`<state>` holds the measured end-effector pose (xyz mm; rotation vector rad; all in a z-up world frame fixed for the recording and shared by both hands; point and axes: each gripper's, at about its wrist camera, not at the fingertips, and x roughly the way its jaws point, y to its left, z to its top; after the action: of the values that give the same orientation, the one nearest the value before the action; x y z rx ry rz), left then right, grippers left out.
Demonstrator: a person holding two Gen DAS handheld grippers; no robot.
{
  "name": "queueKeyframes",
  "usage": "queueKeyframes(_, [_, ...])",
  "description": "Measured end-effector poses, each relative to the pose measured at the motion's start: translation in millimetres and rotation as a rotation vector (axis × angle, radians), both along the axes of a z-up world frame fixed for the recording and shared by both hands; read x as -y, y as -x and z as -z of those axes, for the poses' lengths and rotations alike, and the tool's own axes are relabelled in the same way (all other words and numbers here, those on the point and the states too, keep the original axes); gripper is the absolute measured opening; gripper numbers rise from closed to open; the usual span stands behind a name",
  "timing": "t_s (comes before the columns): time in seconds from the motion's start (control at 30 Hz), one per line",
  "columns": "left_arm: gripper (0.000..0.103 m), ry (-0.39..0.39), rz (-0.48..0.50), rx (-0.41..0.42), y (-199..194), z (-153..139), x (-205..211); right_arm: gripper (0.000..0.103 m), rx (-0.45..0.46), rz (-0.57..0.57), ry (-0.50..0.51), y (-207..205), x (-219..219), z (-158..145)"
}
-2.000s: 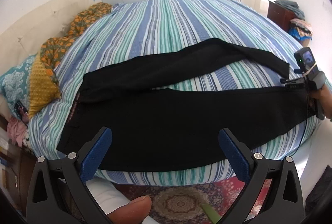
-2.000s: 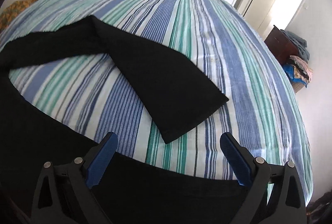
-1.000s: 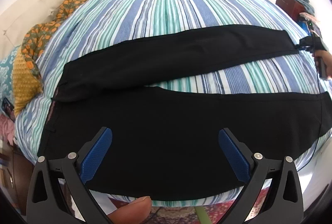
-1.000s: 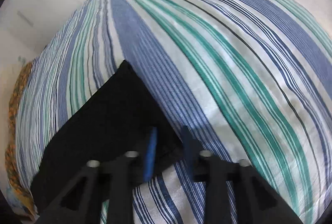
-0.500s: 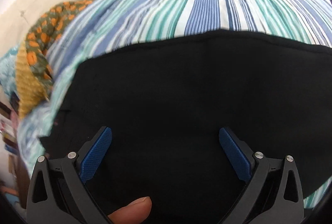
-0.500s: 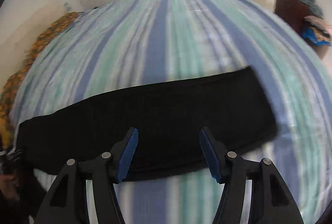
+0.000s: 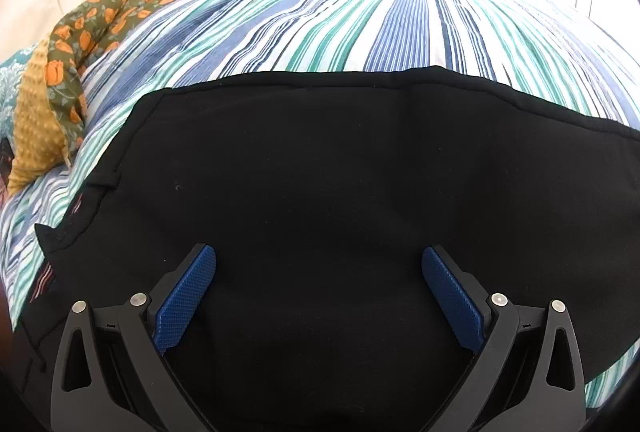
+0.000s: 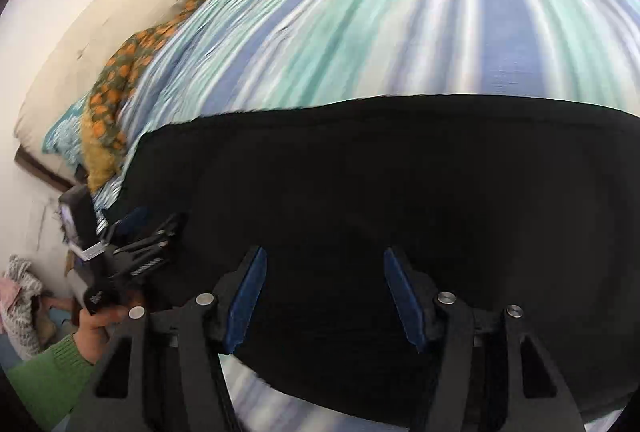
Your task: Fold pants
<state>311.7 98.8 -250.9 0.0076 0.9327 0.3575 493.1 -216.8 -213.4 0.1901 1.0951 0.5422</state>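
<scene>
Black pants point(image 7: 320, 172) lie flat on the striped bed, one leg laid over the other, waistband at the left. My left gripper point(image 7: 318, 260) is open and empty, close above the upper part of the pants. The pants also fill the lower half of the right wrist view point(image 8: 380, 184), which is blurred. My right gripper point(image 8: 324, 264) is open and empty just above the black cloth. The left gripper point(image 8: 132, 232) shows at the left of that view, held by a hand in a green sleeve over the waistband end.
The bed sheet point(image 7: 360, 16) has blue, green and white stripes. An orange flowered cloth point(image 7: 120, 4) and a yellow pillow point(image 7: 34, 128) lie at the head end on the left, against a cream headboard point(image 8: 80, 16). Clothes point(image 8: 18, 296) lie low at the left.
The far leg now lies over the near one. My right gripper let go of the leg end, opened, and swung left toward the waistband. My left gripper moved in close over the pants.
</scene>
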Motion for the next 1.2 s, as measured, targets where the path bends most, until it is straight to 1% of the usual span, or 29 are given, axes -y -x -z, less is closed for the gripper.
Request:
queueKeyframes(0.07, [0.103,-0.002,0.001,0.0,0,0,0,0.058,0.024,0.16,0.058,-5,79,-5])
queueKeyframes(0.1, [0.103,-0.005,0.001,-0.001,-1,0,0,0.058,0.032,0.241,0.111,-3,119,-6])
queueKeyframes(0.13, [0.103,-0.006,0.001,-0.004,-1,0,0,0.048,0.037,0.311,0.162,2,156,-6])
queueKeyframes(0.17, [0.103,-0.003,0.001,-0.01,-2,0,-1,0.041,0.036,0.36,0.198,10,188,-7])
queueKeyframes(0.2, [0.103,0.003,0.001,-0.019,-3,-1,-2,0.035,0.026,0.404,0.241,20,212,-9])
queueKeyframes(0.27, [0.102,0.013,0.008,-0.055,-6,-9,-3,0.039,0.03,0.498,0.374,45,238,-24])
queueKeyframes(0.3, [0.102,0.007,0.011,-0.068,-4,-16,-1,0.045,0.051,0.513,0.398,60,241,-34])
queueKeyframes(0.33, [0.102,-0.003,0.01,-0.06,3,-28,3,0.053,0.078,0.506,0.382,78,239,-45])
queueKeyframes(0.37, [0.102,-0.004,0.018,-0.04,13,-38,7,0.058,0.108,0.487,0.356,97,232,-55])
queueKeyframes(0.4, [0.102,0.011,0.041,-0.017,26,-48,13,0.068,0.133,0.462,0.333,116,220,-64])
queueKeyframes(0.43, [0.102,0.043,0.082,0.005,42,-59,21,0.071,0.154,0.428,0.304,136,205,-70])
queueKeyframes(0.47, [0.102,0.079,0.125,0.015,60,-67,29,0.071,0.171,0.387,0.266,156,188,-75])
queueKeyframes(0.5, [0.102,0.118,0.166,0.013,77,-72,38,0.071,0.178,0.345,0.226,178,182,-77])
queueKeyframes(0.57, [0.102,0.205,0.254,-0.004,114,-75,58,0.071,0.174,0.255,0.137,211,137,-76])
queueKeyframes(0.63, [0.102,0.265,0.329,-0.029,146,-70,78,0.071,0.156,0.171,0.021,241,87,-71])
queueKeyframes(0.67, [0.102,0.275,0.348,-0.041,156,-66,84,0.071,0.145,0.13,-0.031,250,62,-68])
queueKeyframes(0.7, [0.102,0.279,0.362,-0.057,165,-60,90,0.071,0.131,0.087,-0.075,263,56,-62])
queueKeyframes(0.73, [0.102,0.275,0.367,-0.08,172,-52,94,0.071,0.113,0.046,-0.103,268,35,-54])
queueKeyframes(0.8, [0.102,0.266,0.335,-0.138,178,-38,95,0.071,0.078,-0.004,-0.104,279,2,-34])
queueKeyframes(0.87, [0.102,0.238,0.334,-0.143,184,-36,95,0.071,-0.013,-0.018,-0.07,280,-11,-13])
queueKeyframes(0.93, [0.102,0.199,0.333,-0.133,190,-41,92,0.071,-0.066,0.015,-0.003,284,4,0])
queueKeyframes(1.0, [0.102,0.194,0.311,-0.131,192,-43,79,0.071,-0.07,0.078,-0.003,292,42,-1])
queueKeyframes(1.13, [0.102,0.213,0.233,-0.119,191,-52,52,0.071,-0.084,0.3,0.034,321,127,-1])
queueKeyframes(1.2, [0.102,0.231,0.189,-0.08,187,-66,40,0.071,-0.086,0.407,0.071,337,162,-5])
